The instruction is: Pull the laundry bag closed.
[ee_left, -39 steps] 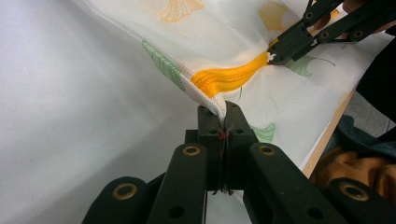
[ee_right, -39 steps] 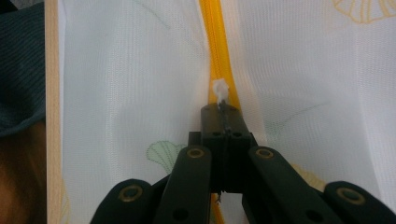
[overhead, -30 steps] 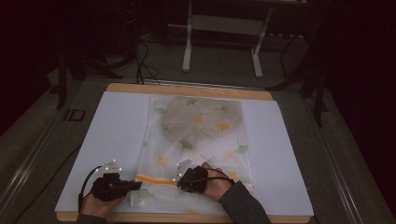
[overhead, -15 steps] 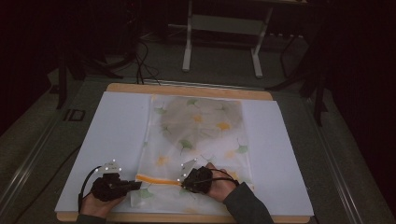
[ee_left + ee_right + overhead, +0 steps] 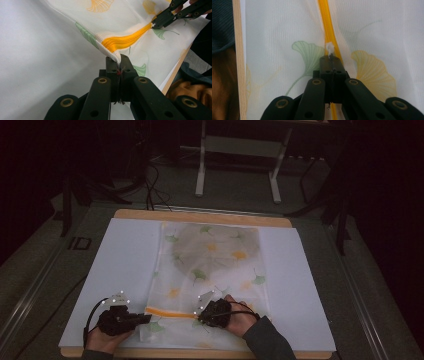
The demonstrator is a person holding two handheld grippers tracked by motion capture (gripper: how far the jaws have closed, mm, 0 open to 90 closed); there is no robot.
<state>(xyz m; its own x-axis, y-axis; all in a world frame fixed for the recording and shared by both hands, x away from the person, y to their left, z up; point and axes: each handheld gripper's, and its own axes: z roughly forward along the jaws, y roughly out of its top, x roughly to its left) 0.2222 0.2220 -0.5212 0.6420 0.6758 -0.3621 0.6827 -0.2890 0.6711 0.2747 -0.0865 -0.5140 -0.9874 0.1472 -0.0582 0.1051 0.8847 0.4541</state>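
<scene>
Displacement since the earlier high view frames is small: the right gripper (image 5: 204, 314) is seen slightly farther right along the orange zipper (image 5: 169, 313), so a longer run of orange tape is exposed between the two grippers. The left gripper (image 5: 145, 319) is unchanged in place at the near left of the bag.

The mesh bag (image 5: 210, 270) is laid flat on the white sheet (image 5: 125, 255) that covers the desk (image 5: 200, 216), with its long axis running away from the person. It is made of white translucent netting printed with green and yellow ginkgo leaves, and a darker rounded mass is seen through the netting in its far half. The zipper is set across the near end of the bag.

In the left gripper view, the jaws of the left gripper (image 5: 117, 62) are shut on a pinch of bag fabric at the end of the zipper (image 5: 127, 40), and the netting is lifted into a ridge there. The right gripper (image 5: 156, 23) is seen farther off on the same tape.

In the right gripper view, the jaws of the right gripper (image 5: 331, 58) are closed on the small white zipper pull (image 5: 330, 48), which lies on the zipper (image 5: 325, 22). The wooden desk edge (image 5: 238, 62) is seen at the left of that view.
</scene>
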